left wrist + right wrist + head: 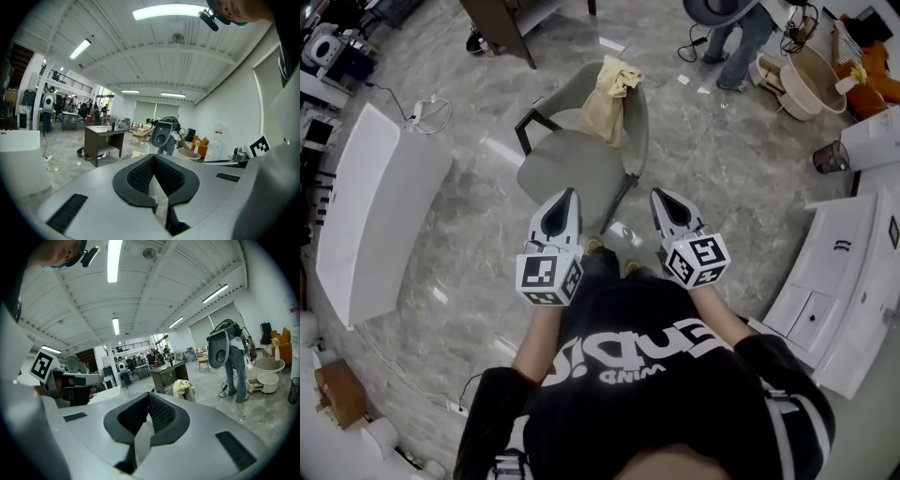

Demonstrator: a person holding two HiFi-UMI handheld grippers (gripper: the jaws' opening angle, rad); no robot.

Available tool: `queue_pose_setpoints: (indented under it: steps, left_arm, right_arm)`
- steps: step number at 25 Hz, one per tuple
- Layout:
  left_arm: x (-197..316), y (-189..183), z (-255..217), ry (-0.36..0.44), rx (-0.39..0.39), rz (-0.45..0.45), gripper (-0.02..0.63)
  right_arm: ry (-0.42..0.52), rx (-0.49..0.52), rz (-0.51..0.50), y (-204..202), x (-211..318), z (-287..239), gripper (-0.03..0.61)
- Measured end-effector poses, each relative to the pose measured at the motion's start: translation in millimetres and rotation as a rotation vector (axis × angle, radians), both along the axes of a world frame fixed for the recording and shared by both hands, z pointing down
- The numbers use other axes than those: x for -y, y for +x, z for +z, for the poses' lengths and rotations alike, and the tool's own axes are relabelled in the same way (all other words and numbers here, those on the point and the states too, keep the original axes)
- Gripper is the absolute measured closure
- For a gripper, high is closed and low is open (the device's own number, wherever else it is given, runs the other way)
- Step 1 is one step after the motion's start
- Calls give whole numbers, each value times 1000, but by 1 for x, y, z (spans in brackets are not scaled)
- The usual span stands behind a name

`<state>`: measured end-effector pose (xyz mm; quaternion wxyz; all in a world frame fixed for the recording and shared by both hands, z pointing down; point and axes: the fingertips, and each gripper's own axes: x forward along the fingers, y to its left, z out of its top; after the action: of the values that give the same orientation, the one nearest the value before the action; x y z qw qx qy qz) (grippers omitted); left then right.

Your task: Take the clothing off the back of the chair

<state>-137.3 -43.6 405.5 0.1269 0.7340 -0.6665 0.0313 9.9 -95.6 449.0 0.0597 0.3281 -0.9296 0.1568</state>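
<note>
Jaws of the left gripper (566, 197) meet tip to tip, and its own view shows the black pads pressed together with nothing between them. The right gripper (662, 195) is in the same state, with its jaws fully together and holding nothing. Both grippers are held side by side at the same height, marker cubes toward the person, tips pointing toward the front of a grey chair (567, 169). The clothing (609, 98), a pale yellow garment, hangs draped over the top of the chair's back, on the far side of the seat from the grippers and well apart from both. In the right gripper view it appears just above that gripper's jaw tips, far beyond them. A person in jeans (736, 37) stands beyond the chair on the grey marble floor (712, 159).
</note>
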Motion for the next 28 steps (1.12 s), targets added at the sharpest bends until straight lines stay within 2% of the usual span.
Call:
queue_pose_setpoints:
  steps: [6,12,23,28]
  left_arm:
    - [49,-30,-1,13,8,84,598]
    - [88,-45,-4,25,4,171,598]
    - [152,-57,-6,38,0,209,598]
    - [174,-55,-1,23,-16,227,577]
  right_arm:
    - [13,-4,55,-36,43,-1,565]
    - [10,-13,97,-63,66,-2,565]
    - [9,-17,114,-79,120,-5,565]
    - [8,-15,122,-79,146,-8,565]
